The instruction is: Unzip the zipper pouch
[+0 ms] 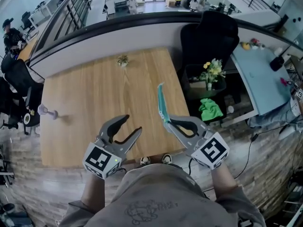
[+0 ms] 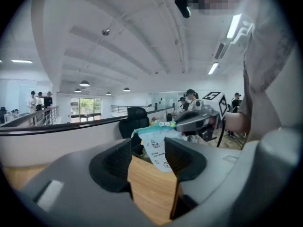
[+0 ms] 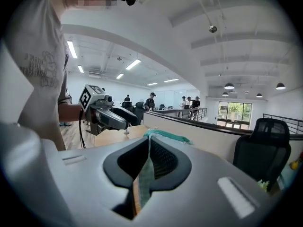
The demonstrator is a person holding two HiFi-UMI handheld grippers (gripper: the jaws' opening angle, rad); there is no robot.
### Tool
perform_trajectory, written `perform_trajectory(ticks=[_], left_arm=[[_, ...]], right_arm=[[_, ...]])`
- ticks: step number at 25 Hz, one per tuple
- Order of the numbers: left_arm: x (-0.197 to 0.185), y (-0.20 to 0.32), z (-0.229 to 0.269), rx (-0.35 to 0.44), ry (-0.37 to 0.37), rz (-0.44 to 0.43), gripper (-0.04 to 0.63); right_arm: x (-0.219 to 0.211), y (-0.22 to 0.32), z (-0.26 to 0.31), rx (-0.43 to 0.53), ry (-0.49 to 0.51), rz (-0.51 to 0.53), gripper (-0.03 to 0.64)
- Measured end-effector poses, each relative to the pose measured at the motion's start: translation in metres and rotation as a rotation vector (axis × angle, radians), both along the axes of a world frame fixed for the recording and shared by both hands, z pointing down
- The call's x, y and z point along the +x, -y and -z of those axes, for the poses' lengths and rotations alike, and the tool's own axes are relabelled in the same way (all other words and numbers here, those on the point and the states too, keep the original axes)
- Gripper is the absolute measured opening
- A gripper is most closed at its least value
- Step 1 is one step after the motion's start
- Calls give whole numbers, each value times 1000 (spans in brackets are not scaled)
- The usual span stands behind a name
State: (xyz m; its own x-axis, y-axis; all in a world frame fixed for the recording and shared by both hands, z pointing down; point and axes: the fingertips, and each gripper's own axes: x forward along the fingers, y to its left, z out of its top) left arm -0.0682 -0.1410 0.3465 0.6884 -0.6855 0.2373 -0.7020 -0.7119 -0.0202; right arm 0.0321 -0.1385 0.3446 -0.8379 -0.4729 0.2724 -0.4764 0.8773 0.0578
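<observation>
- The right gripper (image 1: 169,123) is clamped shut on one end of the pouch (image 1: 162,103), whose thin edge runs down between its closed jaws in the right gripper view.
- The pouch stands on edge over the tabletop (image 1: 94,98), close to the right edge and towards the near right corner, with its teal zip strip on top. Whether its lower edge touches the wood cannot be told.
- In the left gripper view the pouch's pale side shows small printed drawings.
- The left gripper (image 1: 133,123) has its jaws wide apart and holds nothing. It is over the near edge, just beside the right gripper, and points at the pouch without touching it.
- A small plant (image 1: 123,60) sits near the far edge.
- A small grey thing (image 1: 47,111) lies by the left edge.
- Beyond the right edge are a black chair (image 1: 210,37), flowers (image 1: 212,71) and a green cloth (image 1: 209,109).
</observation>
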Motion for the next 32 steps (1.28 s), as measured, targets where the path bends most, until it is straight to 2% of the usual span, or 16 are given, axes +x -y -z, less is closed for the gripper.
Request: perform_trajectory(ticks=[8, 13, 17, 21, 23, 24, 28, 32], left_arm=[[37, -13, 27, -2, -77, -228, 210], [54, -24, 23, -23, -31, -330, 208], [65, -43, 21, -78, -59, -422, 207], [71, -50, 20, -138, -106, -435, 185], [71, -54, 18, -148, -113, -445, 86], [72, -57, 16, -152, -112, -449, 71], [74, -59, 8, -119, -108, -470, 70], [72, -60, 8, -160, -177, -454, 49]], right_arm=[[2, -23, 12, 71, -37, 144, 20], [-5, -51, 17, 72, -35, 269, 20], [-7, -64, 18, 94, -44, 343, 20], [-5, -70, 11, 97, -66, 391, 20], [-5, -70, 6, 89, -80, 388, 20], [-4, -70, 5, 87, -84, 386, 20], [-3, -72, 3, 74, -82, 379, 20], [-2, -73, 3, 71, -72, 379, 20]])
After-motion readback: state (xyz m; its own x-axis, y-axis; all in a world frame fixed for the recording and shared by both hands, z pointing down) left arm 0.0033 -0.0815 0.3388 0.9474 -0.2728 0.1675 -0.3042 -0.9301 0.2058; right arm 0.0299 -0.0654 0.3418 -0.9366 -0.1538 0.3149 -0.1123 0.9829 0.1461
